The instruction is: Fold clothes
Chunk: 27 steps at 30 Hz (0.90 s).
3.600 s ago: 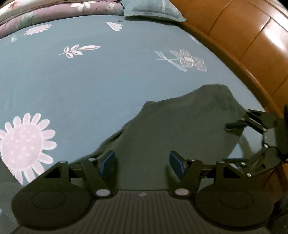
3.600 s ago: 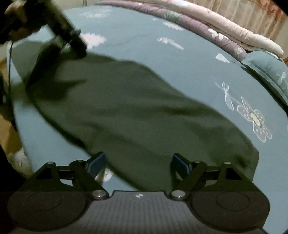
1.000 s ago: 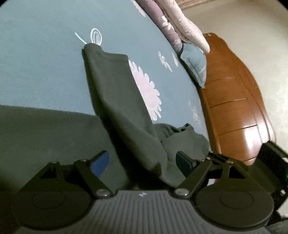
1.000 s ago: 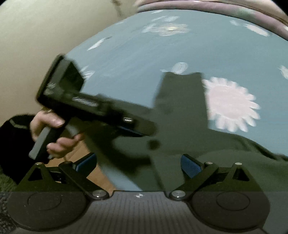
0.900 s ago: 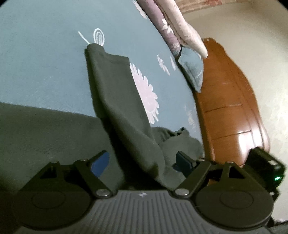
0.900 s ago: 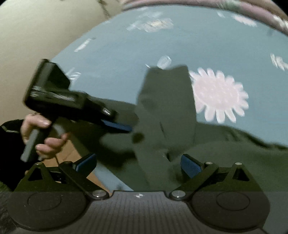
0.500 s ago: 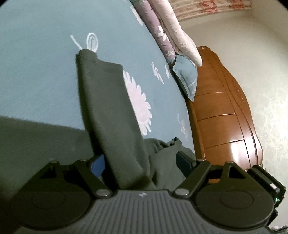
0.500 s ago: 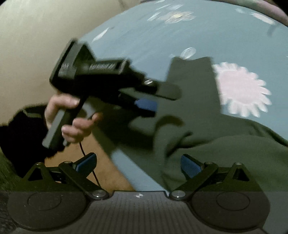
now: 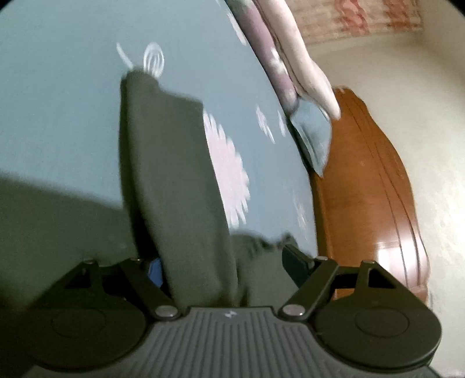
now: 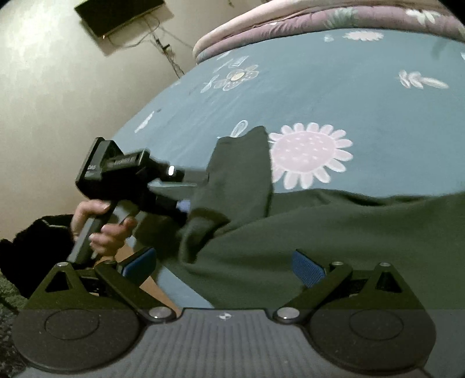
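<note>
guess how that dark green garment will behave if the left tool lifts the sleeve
Likely floppy: the sleeve already drapes and bunches by the left tool. Probably soft and fairly thick, so it should grip rather than slip. The garment body will probably drag across the bed.

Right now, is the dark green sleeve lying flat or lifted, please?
Lifted: the dark green sleeve rises off the blue floral bedsheet into the left gripper.

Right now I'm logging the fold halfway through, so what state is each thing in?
Garment: dark green, spread on the bed, not yet folded flat.
Sleeve: lifted at its near end, running between the left gripper's fingers.
Left gripper: open around the sleeve.
Right gripper: open, over the garment, holding nothing.
Sheet: flat, teal, flower print.
Quilt: bunched along the far edge.
</note>
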Each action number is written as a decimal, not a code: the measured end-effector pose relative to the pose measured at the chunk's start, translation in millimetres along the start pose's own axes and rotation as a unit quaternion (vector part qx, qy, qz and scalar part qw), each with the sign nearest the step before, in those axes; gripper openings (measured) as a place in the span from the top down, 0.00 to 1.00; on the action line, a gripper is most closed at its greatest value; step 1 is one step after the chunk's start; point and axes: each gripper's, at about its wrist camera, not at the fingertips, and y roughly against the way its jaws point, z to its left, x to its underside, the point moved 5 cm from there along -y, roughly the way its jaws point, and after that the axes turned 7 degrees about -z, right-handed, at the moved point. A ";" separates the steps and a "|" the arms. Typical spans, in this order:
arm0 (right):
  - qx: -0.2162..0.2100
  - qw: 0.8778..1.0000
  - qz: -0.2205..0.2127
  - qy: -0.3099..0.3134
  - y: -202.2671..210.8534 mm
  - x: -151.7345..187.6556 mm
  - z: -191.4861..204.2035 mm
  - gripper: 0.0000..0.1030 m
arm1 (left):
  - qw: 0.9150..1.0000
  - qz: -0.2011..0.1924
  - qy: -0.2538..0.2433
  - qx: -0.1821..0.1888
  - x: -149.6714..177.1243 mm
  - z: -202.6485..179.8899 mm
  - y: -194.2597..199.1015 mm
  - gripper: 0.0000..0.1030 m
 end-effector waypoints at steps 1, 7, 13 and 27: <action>-0.002 1.000 0.000 -0.008 3.0 1.2 -6.0 0.01 | 1.000 -0.006 -0.007 -0.003 -3.7 -1.4 -4.4 0.25; -0.003 1.000 -0.002 -0.008 23.2 3.0 -29.8 0.01 | 0.996 -0.036 -0.034 -0.076 -11.4 -4.0 -11.9 1.00; 0.010 0.999 -0.022 -0.024 42.2 5.2 -52.5 0.01 | 0.982 -0.105 -0.097 -0.125 -5.3 -46.3 20.6 1.00; 0.035 0.999 -0.005 -0.024 33.4 7.7 -62.5 0.01 | 0.935 -0.269 -0.125 -0.196 48.7 -61.7 113.8 1.00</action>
